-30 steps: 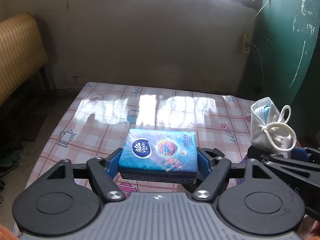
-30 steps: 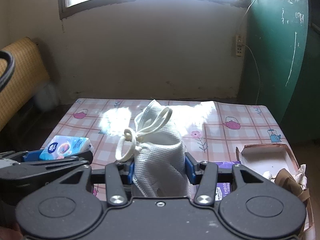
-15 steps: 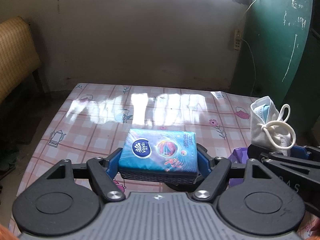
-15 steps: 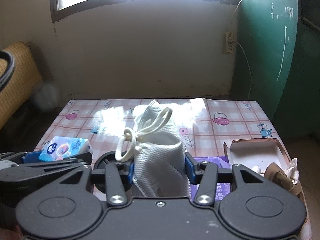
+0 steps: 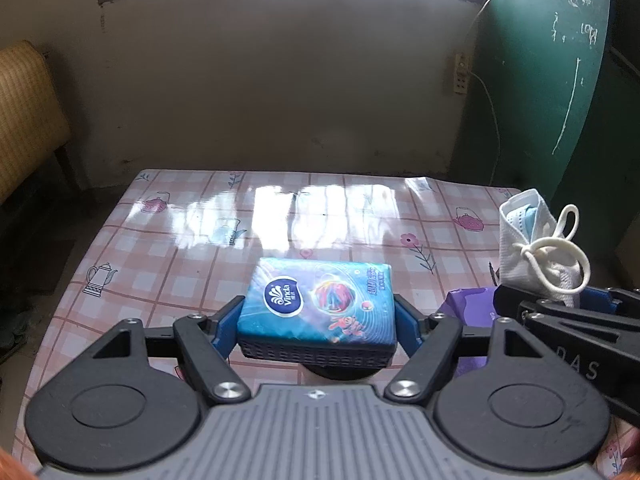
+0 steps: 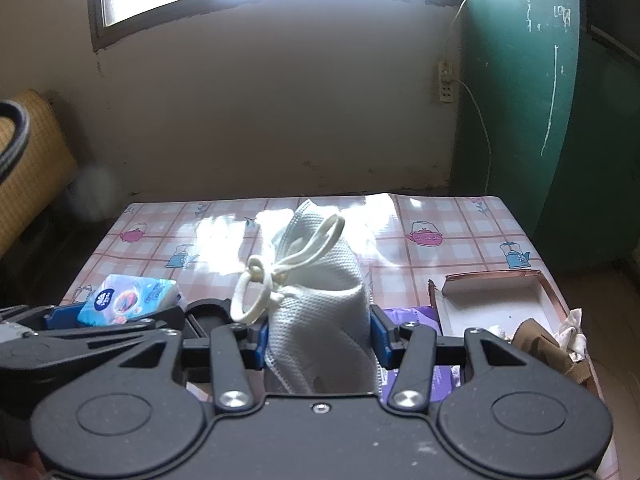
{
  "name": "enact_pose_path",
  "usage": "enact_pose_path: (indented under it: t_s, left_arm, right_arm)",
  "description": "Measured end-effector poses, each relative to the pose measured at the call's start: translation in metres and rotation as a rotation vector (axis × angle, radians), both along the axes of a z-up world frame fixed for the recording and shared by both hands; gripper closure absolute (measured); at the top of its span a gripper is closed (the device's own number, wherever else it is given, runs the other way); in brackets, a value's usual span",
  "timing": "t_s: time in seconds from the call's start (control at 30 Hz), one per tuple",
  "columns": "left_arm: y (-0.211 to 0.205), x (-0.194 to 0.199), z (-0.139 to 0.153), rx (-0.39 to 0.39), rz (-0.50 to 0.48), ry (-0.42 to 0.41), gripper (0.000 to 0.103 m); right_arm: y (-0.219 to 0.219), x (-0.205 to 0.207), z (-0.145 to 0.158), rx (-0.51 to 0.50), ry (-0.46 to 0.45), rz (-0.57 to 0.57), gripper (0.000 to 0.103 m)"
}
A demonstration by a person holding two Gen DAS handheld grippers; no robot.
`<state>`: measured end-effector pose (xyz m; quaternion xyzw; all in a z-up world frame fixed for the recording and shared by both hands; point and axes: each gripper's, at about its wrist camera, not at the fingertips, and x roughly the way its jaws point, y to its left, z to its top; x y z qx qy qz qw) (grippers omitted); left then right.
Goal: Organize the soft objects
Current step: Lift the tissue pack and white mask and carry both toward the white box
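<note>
Since a second ago both held things have kept their place between the jaws, while more of the table's far edge and right side has slid into view behind them. Only the right wrist view shows the open cardboard box [image 6: 494, 300] at the table's right edge, with crumpled brown and white scraps [image 6: 560, 340] just beside it; only the left wrist view shows the blue lining inside the folded masks. One blue tissue pack [image 5: 318, 300] lies flat and crosswise in the left gripper [image 5: 318, 326], whose blue pads pinch its two short ends above the table [image 5: 180, 240]. One bundle of white face masks [image 6: 320, 304], tied with its ear loops, stands upright in the right gripper [image 6: 318, 334], squeezed at its sides by both pads. One purple packet [image 6: 416, 316] lies on the checked cloth beneath the right gripper. Two grippers sit side by side, near each other.
</note>
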<state>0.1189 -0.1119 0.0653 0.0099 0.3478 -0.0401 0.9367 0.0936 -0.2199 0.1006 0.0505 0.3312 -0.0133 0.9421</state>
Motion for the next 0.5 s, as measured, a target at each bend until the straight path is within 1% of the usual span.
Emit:
enact_pose_path:
  t_s: [0.5]
  left_arm:
    - [-0.012, 0.001, -0.004, 0.007, -0.054, 0.001, 0.027]
  right_arm:
    - [-0.023, -0.007, -0.003, 0.008, 0.007, -0.03, 0.045]
